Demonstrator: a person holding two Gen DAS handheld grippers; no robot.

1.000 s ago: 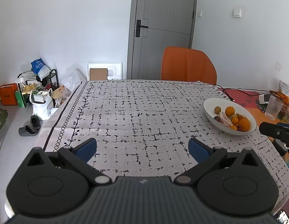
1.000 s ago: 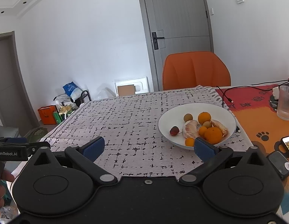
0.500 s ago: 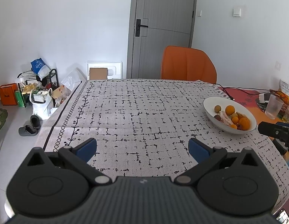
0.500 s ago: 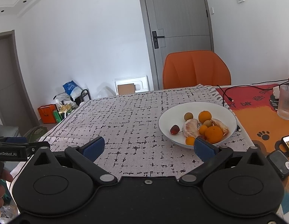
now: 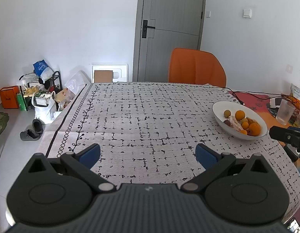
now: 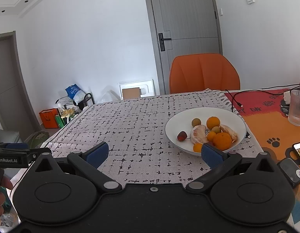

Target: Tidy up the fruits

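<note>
Both tongs, left (image 5: 148,155) and right (image 6: 153,153), hang spread and empty; reaching carelessly, the right could nudge the bowl (image 6: 173,136) and scatter fruit (image 6: 222,141).

Your left wrist camera sits low over the near edge of the table (image 5: 142,116), looking along its length toward the grey door (image 5: 169,31) and orange chair (image 5: 196,67); the white bowl (image 5: 218,109) lies off by the right edge. Your right wrist camera looks the same way from the near edge too, closer to the bowl (image 6: 173,128), which sits just ahead, right of centre. Both views share the patterned cloth (image 6: 130,120), bowl, chair, door and floor clutter (image 5: 41,97) at left.
</note>
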